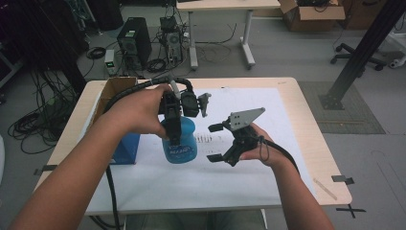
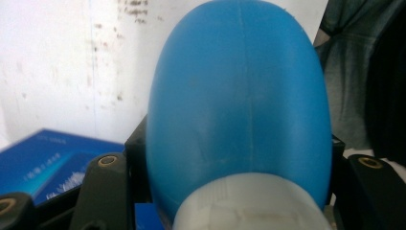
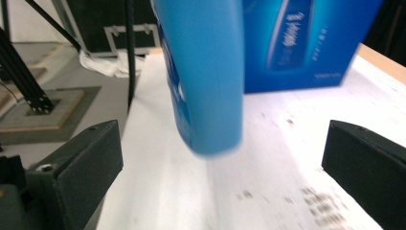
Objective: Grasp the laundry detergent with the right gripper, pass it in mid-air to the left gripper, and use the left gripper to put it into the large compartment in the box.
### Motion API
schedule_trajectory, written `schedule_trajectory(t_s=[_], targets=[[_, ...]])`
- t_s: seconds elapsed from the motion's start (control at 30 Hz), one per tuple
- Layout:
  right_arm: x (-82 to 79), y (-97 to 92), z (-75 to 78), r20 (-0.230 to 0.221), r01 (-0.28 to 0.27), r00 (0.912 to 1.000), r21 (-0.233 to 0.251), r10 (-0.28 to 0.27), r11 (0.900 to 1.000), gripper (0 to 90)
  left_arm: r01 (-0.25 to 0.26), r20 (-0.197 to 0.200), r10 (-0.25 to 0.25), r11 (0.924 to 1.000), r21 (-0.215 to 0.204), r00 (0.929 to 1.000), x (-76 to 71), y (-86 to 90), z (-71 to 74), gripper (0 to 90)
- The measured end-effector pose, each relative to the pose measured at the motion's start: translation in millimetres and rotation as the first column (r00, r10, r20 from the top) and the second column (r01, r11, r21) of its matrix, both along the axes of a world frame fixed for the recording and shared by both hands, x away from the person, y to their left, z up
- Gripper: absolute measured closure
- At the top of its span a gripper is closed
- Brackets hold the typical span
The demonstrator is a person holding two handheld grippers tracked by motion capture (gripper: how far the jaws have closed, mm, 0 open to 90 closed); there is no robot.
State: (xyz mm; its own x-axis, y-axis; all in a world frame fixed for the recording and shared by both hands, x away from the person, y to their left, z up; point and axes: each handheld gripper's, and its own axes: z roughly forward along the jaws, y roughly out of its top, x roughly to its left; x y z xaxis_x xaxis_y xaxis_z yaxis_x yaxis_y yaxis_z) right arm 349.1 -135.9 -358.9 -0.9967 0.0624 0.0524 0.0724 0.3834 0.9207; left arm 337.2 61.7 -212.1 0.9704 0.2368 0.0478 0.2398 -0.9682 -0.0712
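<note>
Above the counter's left half, a blue bottle is clamped by the left gripper; the right gripper is held open beside it, the bottle's neck hidden.

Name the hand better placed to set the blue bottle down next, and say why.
Left, probably. The left gripper is already shut on the blue bottle, holding it above the white sheet. The right gripper stands open beside it, gripping nothing.

One blue bottle, one blue box, one cardboard box, two grippers
</note>
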Motion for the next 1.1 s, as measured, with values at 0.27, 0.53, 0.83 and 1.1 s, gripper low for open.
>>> schedule_trajectory(t_s=[0.27,0.53,0.83,1.1], targets=[[6.7,-25.1,13.9,0.063,0.050,0.9970,-0.102,-0.044,0.9935,0.8,-0.186,-0.010,0.186,0.9823,-0.017,0.9824,14.5,11.5,16.6,39.5],[11.9,-36.5,23.9,0.098,0.085,0.9930,-0.196,-0.067,0.9770,1.1,-0.416,-0.036,0.415,0.9060,-0.077,0.9093,35.3,35.1,37.3,39.4],[19.6,-39.3,29.0,0.113,0.107,0.9906,-0.294,-0.076,0.9500,1.8,-0.597,-0.027,0.597,0.7983,-0.078,0.8018,56.6,65.7,66.3,39.3],[27.8,-38.1,36.5,0.103,0.099,0.9925,-0.367,-0.066,0.9249,2.0,-0.707,-0.042,0.706,0.7036,-0.067,0.7066,69.3,94.6,84.8,39.3]])
